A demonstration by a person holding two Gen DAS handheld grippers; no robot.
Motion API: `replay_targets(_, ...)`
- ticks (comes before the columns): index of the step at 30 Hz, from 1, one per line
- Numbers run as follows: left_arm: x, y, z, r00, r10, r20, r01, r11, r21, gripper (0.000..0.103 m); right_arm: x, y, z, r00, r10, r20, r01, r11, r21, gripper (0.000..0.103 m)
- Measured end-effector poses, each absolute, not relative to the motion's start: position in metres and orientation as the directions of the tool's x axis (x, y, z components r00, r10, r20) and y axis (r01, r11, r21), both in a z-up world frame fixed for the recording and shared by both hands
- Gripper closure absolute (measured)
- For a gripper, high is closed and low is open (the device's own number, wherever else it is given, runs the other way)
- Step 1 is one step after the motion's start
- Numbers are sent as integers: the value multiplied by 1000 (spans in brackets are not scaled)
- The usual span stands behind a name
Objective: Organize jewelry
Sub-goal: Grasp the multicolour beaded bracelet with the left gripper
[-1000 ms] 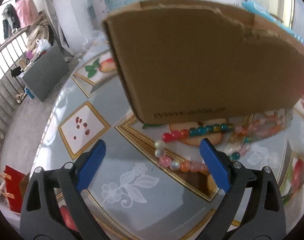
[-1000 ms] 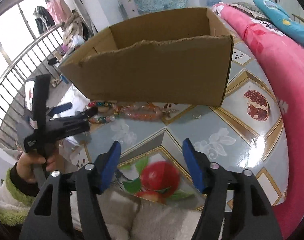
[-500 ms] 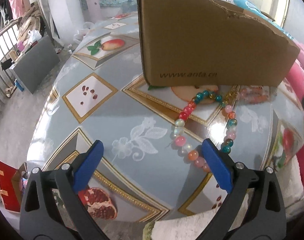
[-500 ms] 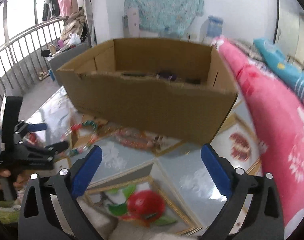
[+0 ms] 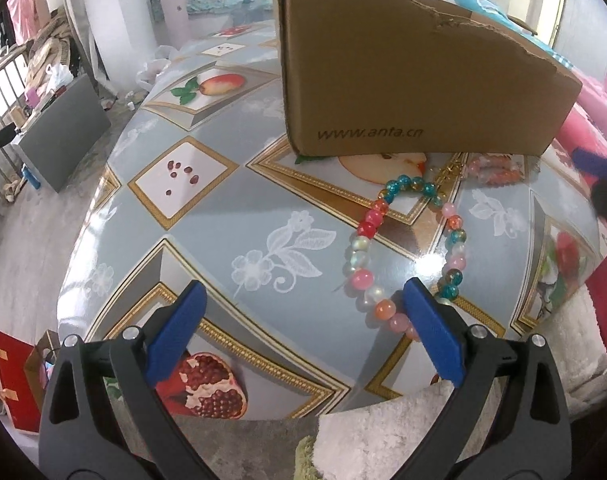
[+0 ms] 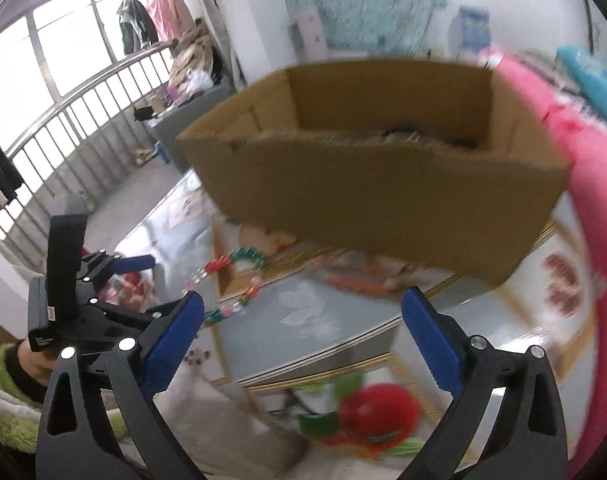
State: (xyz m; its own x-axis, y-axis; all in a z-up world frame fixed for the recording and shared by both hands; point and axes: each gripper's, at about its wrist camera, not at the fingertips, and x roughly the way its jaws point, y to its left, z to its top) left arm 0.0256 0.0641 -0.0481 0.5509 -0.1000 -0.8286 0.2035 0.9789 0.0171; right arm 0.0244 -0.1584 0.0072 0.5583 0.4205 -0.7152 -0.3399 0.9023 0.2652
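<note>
Having just spread wide, right claw (image 6: 301,334) empty; left claw (image 5: 303,324) open, bracelet (image 5: 407,248) now nearer.

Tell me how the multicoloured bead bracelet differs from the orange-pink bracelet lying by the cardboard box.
The multicoloured bead bracelet mixes teal, red, pink and pearly beads; the orange-pink bracelet stays in orange and pink tones. The multicoloured one lies spread in a wide open loop out on the table, reaching the left gripper; the orange-pink one looks more bunched and sits right at the foot of the cardboard box. Both rest on the table, outside the box, and neither is held.
</note>
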Motion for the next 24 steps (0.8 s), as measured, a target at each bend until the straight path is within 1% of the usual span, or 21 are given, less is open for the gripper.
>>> replay_targets(2, 21, 66, -46, 569, -102, -816, 197, 980, 15, 8, 29, -152, -1, 514, 459, -725, -353, 883, 309, 22)
replay_targets(3, 18, 68, -43, 586, -118, -802, 199, 980, 2, 9, 31, -148, -4, 499, 462, -733, -353, 881, 315, 25)
replay_targets(4, 16, 69, -40, 600, -134, -789, 203, 979, -12, 11, 35, -143, -8, 483, 465, -742, -356, 878, 319, 32)
replay_targets(5, 14, 69, -37, 612, -148, -777, 207, 978, -23, 20, 38, -141, -10, 471, 470, -747, -359, 875, 324, 38)
replay_targets(6, 12, 70, -33, 626, -164, -762, 211, 977, -36, 25, 40, -138, -12, 462, 473, -750, -362, 873, 327, 40)
replay_targets(8, 11, 69, -31, 631, -184, -754, 216, 975, -56, 39, 44, -129, -17, 444, 477, -759, -375, 868, 326, 46)
replay_targets(11, 15, 67, -31, 621, -223, -751, 238, 967, -90, 53, 49, -117, -22, 420, 476, -773, -389, 864, 321, 53)
replay_targets(13, 15, 63, -31, 616, -236, -752, 252, 963, -95, 59, 52, -111, -25, 410, 476, -778, -398, 861, 317, 56)
replay_targets(15, 18, 60, -34, 610, -241, -755, 264, 960, -93, 61, 54, -106, -28, 404, 467, -787, -399, 864, 307, 60)
replay_targets(17, 21, 58, -37, 602, -242, -761, 271, 958, -91, 69, 56, -102, -30, 399, 460, -794, -399, 866, 301, 64)
replay_targets(24, 28, 55, -42, 597, -227, -770, 275, 959, -70, 77, 61, -91, -33, 404, 428, -808, -409, 875, 260, 73)
